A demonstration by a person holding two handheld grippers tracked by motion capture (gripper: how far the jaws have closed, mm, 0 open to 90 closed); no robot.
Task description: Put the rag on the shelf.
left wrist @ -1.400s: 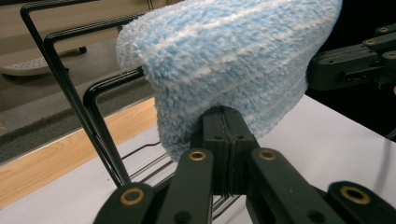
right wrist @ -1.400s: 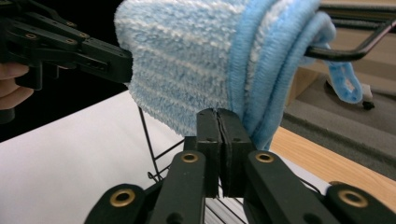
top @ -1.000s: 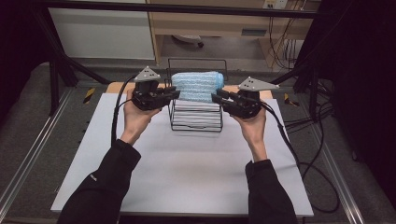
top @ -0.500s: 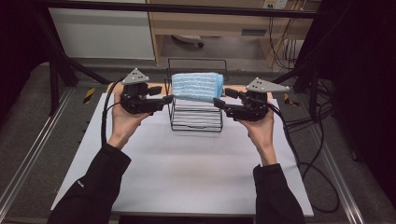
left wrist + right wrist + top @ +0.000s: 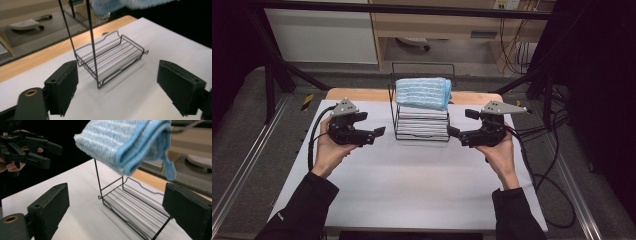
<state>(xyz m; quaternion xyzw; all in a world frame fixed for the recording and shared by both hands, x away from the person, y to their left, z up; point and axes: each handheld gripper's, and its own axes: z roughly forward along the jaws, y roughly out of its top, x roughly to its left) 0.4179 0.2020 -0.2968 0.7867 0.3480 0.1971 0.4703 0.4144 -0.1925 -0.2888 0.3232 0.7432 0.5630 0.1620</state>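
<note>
A folded blue striped towel (image 5: 423,92) lies on the top tier of a black wire rack (image 5: 422,131) at the back middle of the white table (image 5: 412,185). My left gripper (image 5: 371,125) is left of the rack and my right gripper (image 5: 462,123) is right of it, both apart from the towel. Both sets of jaws have just been opening and hold nothing. In the left gripper view the gripper (image 5: 120,83) faces the rack's lower shelf (image 5: 110,60). In the right gripper view the towel (image 5: 120,142) hangs over the rack (image 5: 130,207) beyond my gripper (image 5: 117,212).
Black cables (image 5: 547,165) trail off the table's right side. A wooden strip (image 5: 357,94) runs along the back edge. Metal frame rails (image 5: 242,170) flank the table. White surface lies in front of the rack. The left gripper (image 5: 37,150) shows far off in the right gripper view.
Both grippers have drawn outward from the towel's ends and lower, their jaws now wide. The towel stays on the rack.
</note>
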